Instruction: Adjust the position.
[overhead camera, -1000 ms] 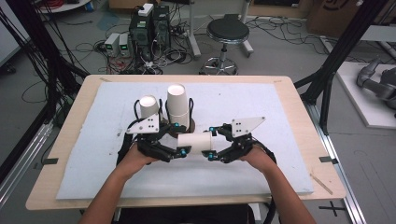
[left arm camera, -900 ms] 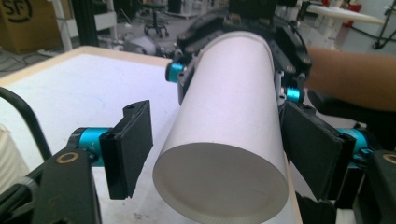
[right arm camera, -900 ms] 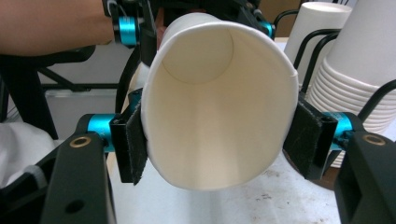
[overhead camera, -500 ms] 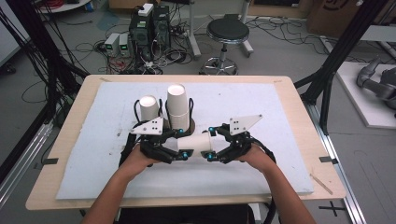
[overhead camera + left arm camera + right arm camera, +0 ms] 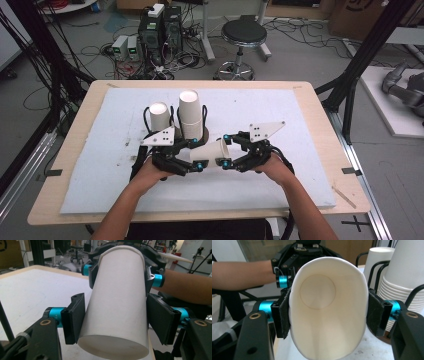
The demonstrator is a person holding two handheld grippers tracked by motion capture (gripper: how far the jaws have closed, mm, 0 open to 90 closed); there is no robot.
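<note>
A white paper cup (image 5: 210,152) lies on its side in the air just above the board, between my two grippers. My left gripper (image 5: 196,153) is around its base end. In the left gripper view both pads (image 5: 75,317) touch the sides of the cup (image 5: 117,307). These jaws have just been opening a little, with the cup still between them. My right gripper (image 5: 225,149) is shut on the mouth end. In the right gripper view the rim of the cup (image 5: 324,315) is pressed into an oval between the pads (image 5: 375,315).
Just behind the grippers a tall stack of cups (image 5: 190,112) stands mouth down in a black wire holder, with a single cup (image 5: 160,116) beside it on the left. A white foam board (image 5: 300,115) covers the wooden table. A stool (image 5: 244,35) and computers stand beyond.
The cup's mouth end has tipped slightly upward. Both hands stay almost where they were.
</note>
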